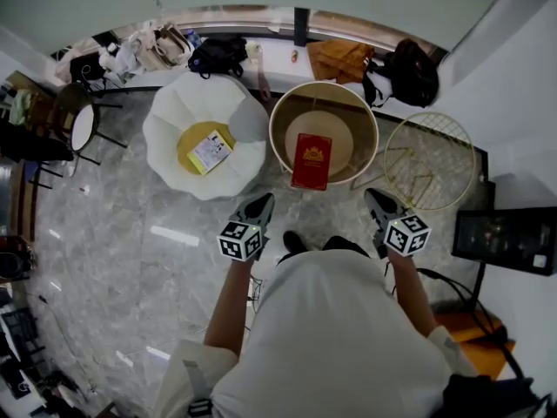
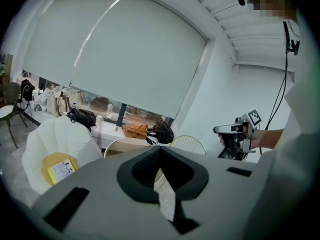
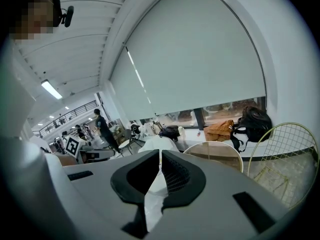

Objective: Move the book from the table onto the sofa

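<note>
Head view: left gripper [image 1: 260, 202], right gripper [image 1: 377, 198] held fwd, jaws together.

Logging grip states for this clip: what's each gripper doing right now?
Left gripper: closed, holding nothing.
Right gripper: closed, holding nothing.

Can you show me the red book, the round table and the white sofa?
red book [image 1: 311, 160], head view, middle of its cover.
round table [image 1: 341, 139], head view, bare top beside the book.
white sofa [image 1: 170, 111], head view, left back cushion.

One red book [image 1: 311, 160], one round table [image 1: 362, 138], one white sofa [image 1: 174, 120], two claws [image 1: 261, 204] [image 1: 376, 198]
</note>
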Tool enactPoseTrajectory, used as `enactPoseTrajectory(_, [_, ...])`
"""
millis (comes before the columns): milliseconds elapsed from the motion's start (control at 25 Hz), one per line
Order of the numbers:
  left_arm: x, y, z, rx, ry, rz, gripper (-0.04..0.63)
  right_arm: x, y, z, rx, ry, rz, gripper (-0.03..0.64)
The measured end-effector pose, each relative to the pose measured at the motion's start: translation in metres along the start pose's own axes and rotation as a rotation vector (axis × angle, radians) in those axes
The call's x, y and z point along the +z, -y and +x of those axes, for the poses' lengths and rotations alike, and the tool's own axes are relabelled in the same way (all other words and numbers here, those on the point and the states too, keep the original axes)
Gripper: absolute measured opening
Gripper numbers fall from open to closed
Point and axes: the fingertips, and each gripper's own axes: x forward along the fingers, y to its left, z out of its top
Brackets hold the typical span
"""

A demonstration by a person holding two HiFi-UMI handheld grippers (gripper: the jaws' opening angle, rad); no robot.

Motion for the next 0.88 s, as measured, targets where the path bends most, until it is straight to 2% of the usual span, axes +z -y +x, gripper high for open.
enactPoseTrajectory(240, [-0.001, -0.004, 0.011, -0.012, -0.021, -0.005, 0.002, 0.0, 0.001, 0.018, 0.002, -0.028, -0.023, 0.037])
enactPoseTrajectory(480, [0.005, -0.005, 0.024, -0.044, -0.003, -0.061, 0.002, 0.013, 0.013, 0.038, -0.014, 0.012, -0.052, 0.037])
enactPoseTrajectory(720, [0.013, -0.016, 0.053, 0.001, 0.021, -0.113, 0.002, 0.025, 0.031, 0.074, 0.068, -0.037, -0.085, 0.037])
enactPoseTrajectory(880, [0.014, -0.021, 0.077, 0.025, 0.001, -0.111, 0.002, 0.029, 0.045, 0.097, 0.132, -0.082, -0.089, 0.037])
